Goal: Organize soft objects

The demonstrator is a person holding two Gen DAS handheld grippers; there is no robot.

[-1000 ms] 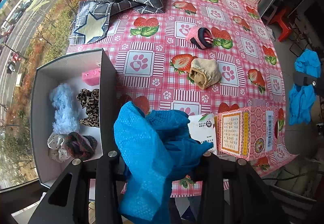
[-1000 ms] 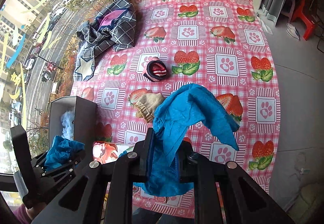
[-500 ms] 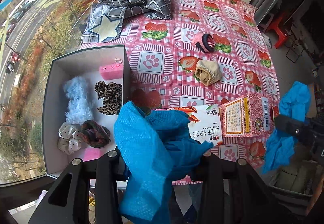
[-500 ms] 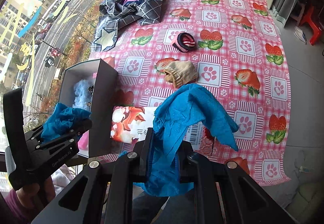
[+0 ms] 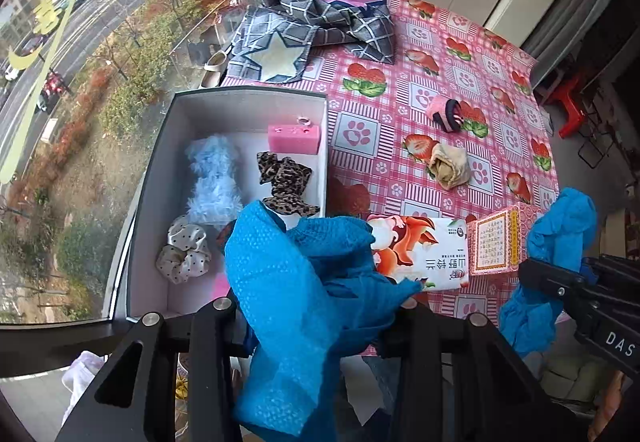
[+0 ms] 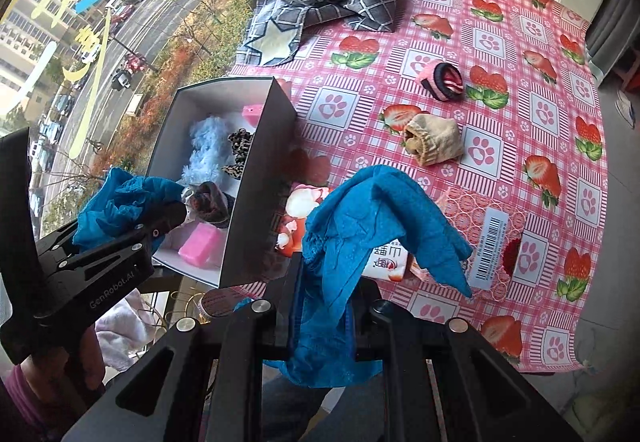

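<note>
My left gripper (image 5: pixel 316 302) is shut on a bunched blue cloth (image 5: pixel 304 274), which hangs over the near edge of an open grey box (image 5: pixel 248 98). The box holds a pale blue fluffy piece (image 5: pixel 214 178), a leopard scrunchie (image 5: pixel 286 178), a dotted scrunchie (image 5: pixel 184 254) and a pink block (image 5: pixel 294 138). My right gripper (image 6: pixel 332 282) is shut on a second blue cloth (image 6: pixel 372 210), above the table's near edge. A beige rolled sock (image 6: pixel 434 140) and a pink-and-black rolled sock (image 6: pixel 442 80) lie on the strawberry tablecloth (image 6: pixel 532 42).
A tissue pack (image 5: pixel 420 254) and a pink carton (image 5: pixel 496 242) lie by the table's near edge, right of the box. A plaid garment (image 5: pixel 320 10) is heaped at the far left corner. A window runs along the left side. A red stool (image 5: pixel 568 114) stands far right.
Both hands have drifted toward the box side. The box now sits more fully under my left gripper, and the right gripper with its cloth has come closer. Both grips are unchanged.
</note>
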